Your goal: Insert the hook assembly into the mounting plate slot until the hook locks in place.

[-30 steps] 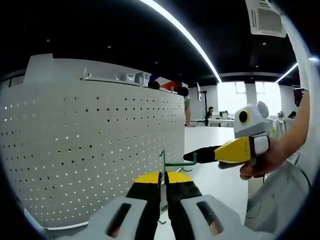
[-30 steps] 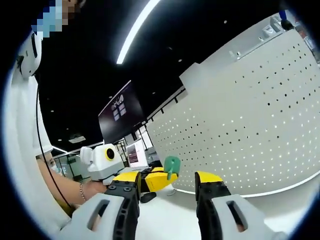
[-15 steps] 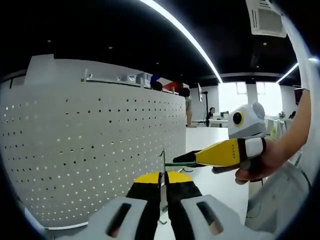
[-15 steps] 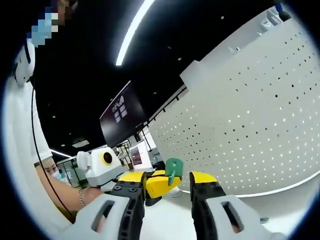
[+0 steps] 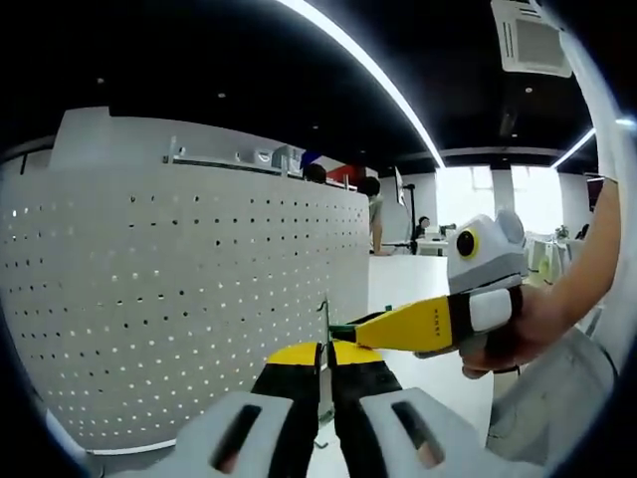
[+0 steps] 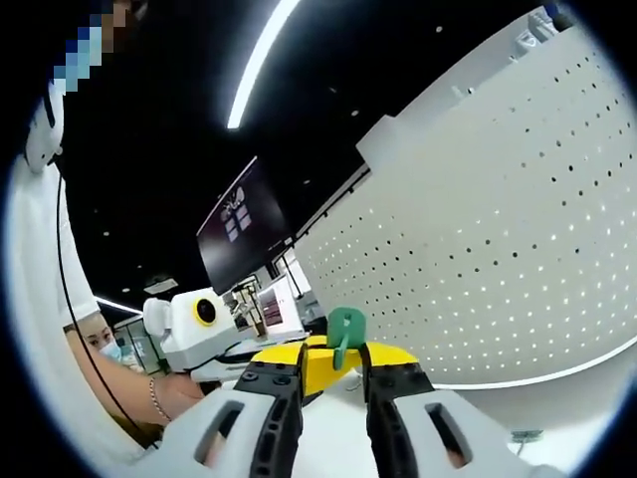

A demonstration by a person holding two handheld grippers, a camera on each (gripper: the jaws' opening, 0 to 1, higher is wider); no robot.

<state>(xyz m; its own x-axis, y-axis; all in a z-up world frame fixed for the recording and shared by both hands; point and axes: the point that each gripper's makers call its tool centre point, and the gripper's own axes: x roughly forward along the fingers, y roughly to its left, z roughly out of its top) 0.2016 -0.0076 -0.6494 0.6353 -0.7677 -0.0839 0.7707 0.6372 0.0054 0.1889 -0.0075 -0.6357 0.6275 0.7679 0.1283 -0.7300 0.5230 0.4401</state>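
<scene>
Hook assembly [image 5: 325, 324], green, is pinched between the closed left gripper [image 5: 325, 355] jaws. Right gripper [image 6: 333, 360] jaws are narrowed around its green end [image 6: 345, 327], entering from 3 o'clock in the left gripper view. Perforated mounting plate [image 5: 189, 299] stands behind.

Hook [image 5: 324, 324] lower part hidden behind left gripper [image 5: 325, 351] jaws; pegboard [image 5: 179, 289] cut off left.
</scene>
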